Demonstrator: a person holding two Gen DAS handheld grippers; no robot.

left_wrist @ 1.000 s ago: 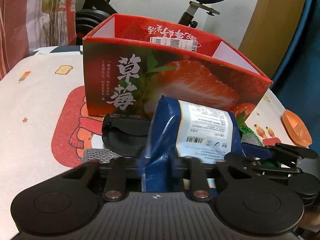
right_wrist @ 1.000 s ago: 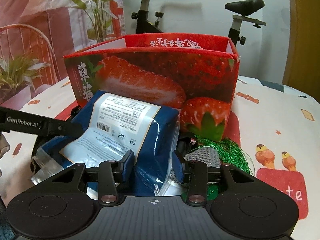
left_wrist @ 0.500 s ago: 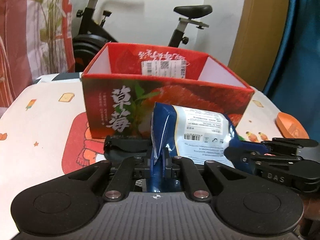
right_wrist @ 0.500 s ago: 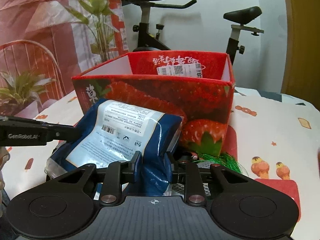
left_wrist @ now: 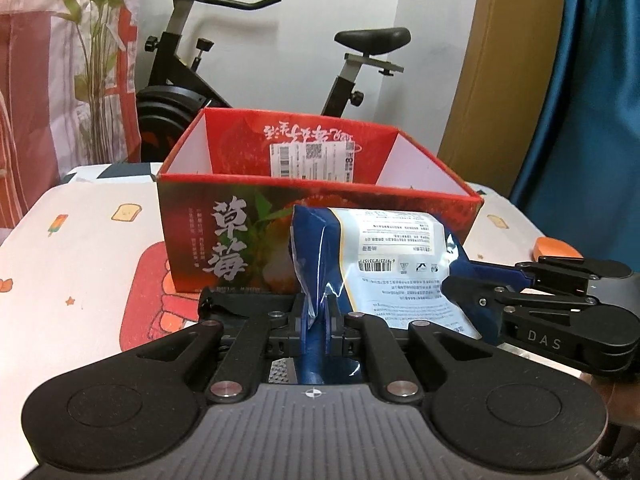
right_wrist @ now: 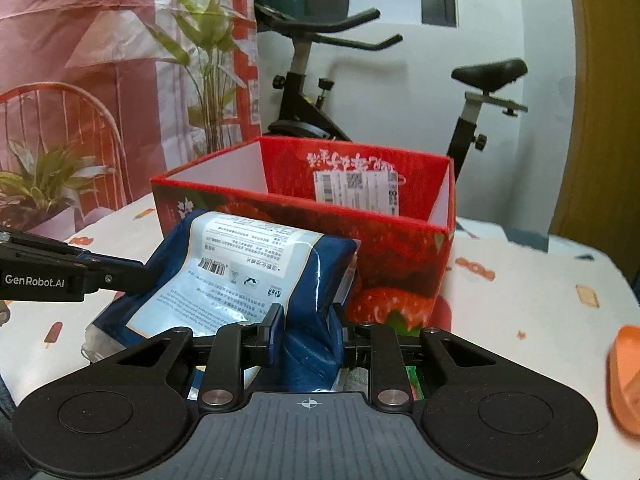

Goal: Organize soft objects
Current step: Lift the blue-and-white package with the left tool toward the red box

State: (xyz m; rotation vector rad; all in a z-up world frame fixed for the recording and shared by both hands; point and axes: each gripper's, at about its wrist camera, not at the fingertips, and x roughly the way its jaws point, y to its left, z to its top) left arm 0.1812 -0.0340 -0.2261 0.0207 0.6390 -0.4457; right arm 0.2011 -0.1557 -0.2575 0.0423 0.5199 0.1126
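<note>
A blue and white snack bag [left_wrist: 384,264] hangs between both grippers, lifted in front of an open red strawberry box [left_wrist: 224,240]. My left gripper [left_wrist: 318,312] is shut on the bag's left edge. My right gripper [right_wrist: 308,320] is shut on the bag's right end [right_wrist: 248,276]. The box [right_wrist: 400,260] stands just behind the bag, its top open, with a white label on its inner back wall. The bag's top is about level with the box's front rim.
The table [left_wrist: 80,264] has a cartoon-print cloth. An orange dish [right_wrist: 626,376] lies at the right. An exercise bike [left_wrist: 192,92] and a plant [right_wrist: 208,52] stand behind the table. Green netting [right_wrist: 412,374] shows under the right gripper.
Both grippers closed on the bag and lifted it off the table. The box's open top now shows more.
</note>
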